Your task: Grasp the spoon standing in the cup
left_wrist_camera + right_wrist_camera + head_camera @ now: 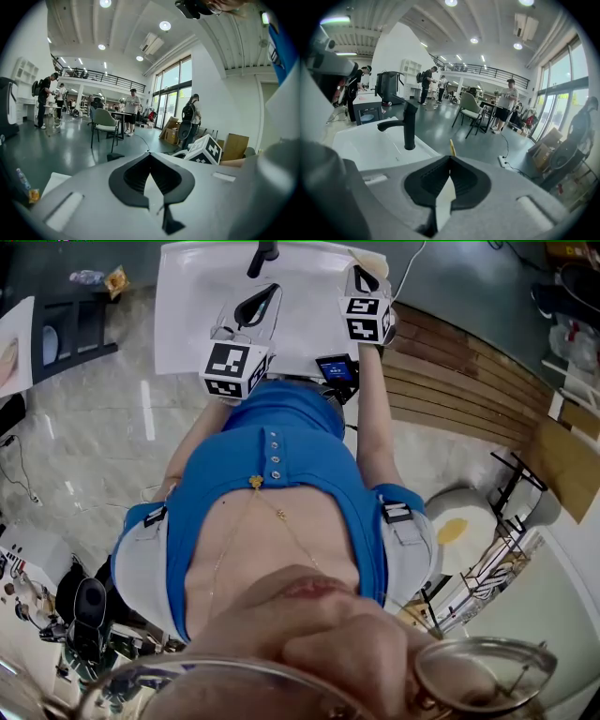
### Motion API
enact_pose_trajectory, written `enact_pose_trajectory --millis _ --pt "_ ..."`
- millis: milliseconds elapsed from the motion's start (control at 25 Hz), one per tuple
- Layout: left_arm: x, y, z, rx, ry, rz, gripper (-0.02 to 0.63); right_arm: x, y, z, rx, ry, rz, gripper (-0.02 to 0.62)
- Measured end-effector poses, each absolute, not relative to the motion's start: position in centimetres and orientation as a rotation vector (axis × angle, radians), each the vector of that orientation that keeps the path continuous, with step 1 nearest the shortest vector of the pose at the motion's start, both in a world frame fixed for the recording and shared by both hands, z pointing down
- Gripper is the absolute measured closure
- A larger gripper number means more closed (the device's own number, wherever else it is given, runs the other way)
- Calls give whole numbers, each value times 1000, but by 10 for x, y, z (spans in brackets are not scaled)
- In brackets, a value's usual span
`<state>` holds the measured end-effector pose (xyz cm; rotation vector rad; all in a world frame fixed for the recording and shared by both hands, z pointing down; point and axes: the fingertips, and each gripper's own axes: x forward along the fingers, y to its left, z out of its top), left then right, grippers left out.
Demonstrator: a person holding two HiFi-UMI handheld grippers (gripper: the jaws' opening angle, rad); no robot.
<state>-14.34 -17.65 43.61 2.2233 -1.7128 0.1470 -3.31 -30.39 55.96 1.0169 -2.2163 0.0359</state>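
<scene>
In the right gripper view, a thin yellow sliver, possibly the spoon's handle, pokes up just past my right gripper. Those jaws are shut tip to tip, and I cannot tell whether the sliver touches them. No cup shows in any view. In the head view both grippers are held out over a white sink. The left gripper sits left of the right gripper. In its own view the left gripper is shut with nothing between its fingers. It points out across the hall.
A black faucet stands at the sink's back edge, left of the right gripper, and shows too in the head view. A dark machine stands beyond. A green chair, tables and several people fill the hall. Wooden slats lie to the right.
</scene>
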Motion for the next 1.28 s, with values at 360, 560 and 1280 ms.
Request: enact_pose_trajectory --millis 360,560,1280 --pt "-150 -174 438 2206 -1731 149 606 -31 -319 574 981 -2152 -16 592" --pt "-154 -171 438 2196 -1746 150 606 -33 -323 581 951 -2139 -16 579" --pt "-166 -170 439 2161 -1775 151 606 -32 -335 600 919 -2045 -78 563"
